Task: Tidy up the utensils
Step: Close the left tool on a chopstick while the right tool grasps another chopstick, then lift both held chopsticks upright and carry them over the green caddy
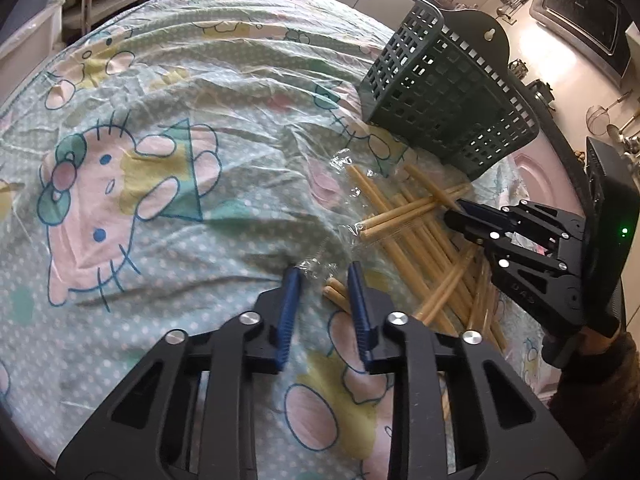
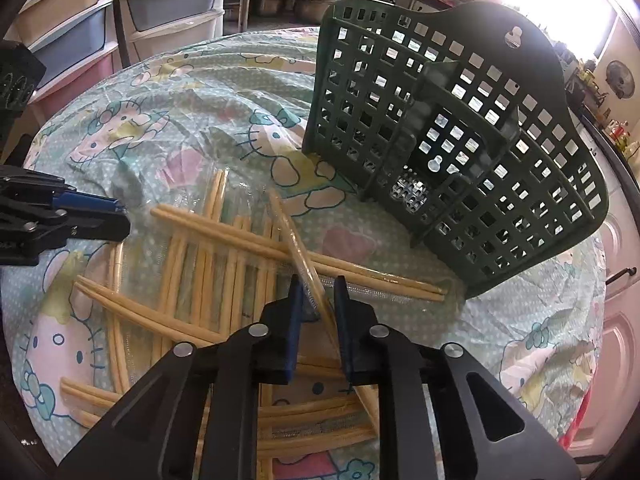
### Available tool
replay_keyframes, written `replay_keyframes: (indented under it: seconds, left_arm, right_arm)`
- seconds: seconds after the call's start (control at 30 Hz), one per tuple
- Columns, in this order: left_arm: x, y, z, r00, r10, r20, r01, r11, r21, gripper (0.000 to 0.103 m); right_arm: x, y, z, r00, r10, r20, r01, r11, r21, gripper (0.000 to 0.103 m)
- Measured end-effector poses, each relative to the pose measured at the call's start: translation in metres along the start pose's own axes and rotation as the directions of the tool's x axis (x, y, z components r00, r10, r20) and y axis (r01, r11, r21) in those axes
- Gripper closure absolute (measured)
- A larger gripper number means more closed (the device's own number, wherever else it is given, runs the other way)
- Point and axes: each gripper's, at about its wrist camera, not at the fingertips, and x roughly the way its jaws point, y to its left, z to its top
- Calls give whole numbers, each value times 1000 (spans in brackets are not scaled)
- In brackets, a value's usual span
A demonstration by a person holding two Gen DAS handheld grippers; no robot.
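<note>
Several pale wooden chopsticks (image 1: 416,236) lie in a loose crossed pile on the cartoon-print tablecloth (image 1: 168,128); the pile also shows in the right wrist view (image 2: 208,264). A dark green slotted utensil basket (image 1: 448,96) stands behind the pile, also in the right wrist view (image 2: 460,152). My left gripper (image 1: 325,276) is open and empty, just left of the pile's near ends. My right gripper (image 2: 318,284) is over the pile with one wrapped chopstick (image 2: 296,248) between its slightly parted fingers; it also shows in the left wrist view (image 1: 460,212).
Plastic drawer units (image 2: 120,12) and cooking pots (image 2: 304,0) stand beyond the table's far edge. A microwave (image 1: 584,20) and hanging kitchen tools are on the wall side. A pink cabinet door (image 2: 616,280) is right of the table.
</note>
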Motion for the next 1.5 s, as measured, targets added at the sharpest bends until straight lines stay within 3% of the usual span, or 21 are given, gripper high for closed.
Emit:
replay_keyframes:
  seconds: [0.1, 0.27, 0.43, 0.67, 1.07, 1.5]
  left_arm:
    - [0, 4, 1, 1000, -6, 8, 6, 1000, 2, 94]
    - [-2, 9, 5, 999, -38, 13, 38, 999, 5, 101]
    - [-14, 9, 7, 997, -72, 39, 72, 997, 9, 102]
    - [-50, 1, 20, 986, -96, 137, 90, 995, 50, 103]
    - [-116, -34, 56, 936, -137, 323, 94, 985, 144, 103]
    - [-142, -88, 91, 895, -239, 376, 143, 953, 266, 103]
  right_arm:
    - [-3, 1, 1, 1000, 8, 7, -8, 1000, -13, 97]
    - [-19, -7, -2, 999, 9, 43, -9, 1000, -8, 97]
    - [-36, -19, -4, 995, 29, 94, -34, 998, 48, 97]
    - [-69, -28, -7, 972, 84, 217, -112, 986, 119, 97]
    - [-128, -32, 4, 895, 72, 440, -158, 974, 162, 97]
    - [-162, -71, 12, 794, -35, 607, -170, 946, 277, 97]
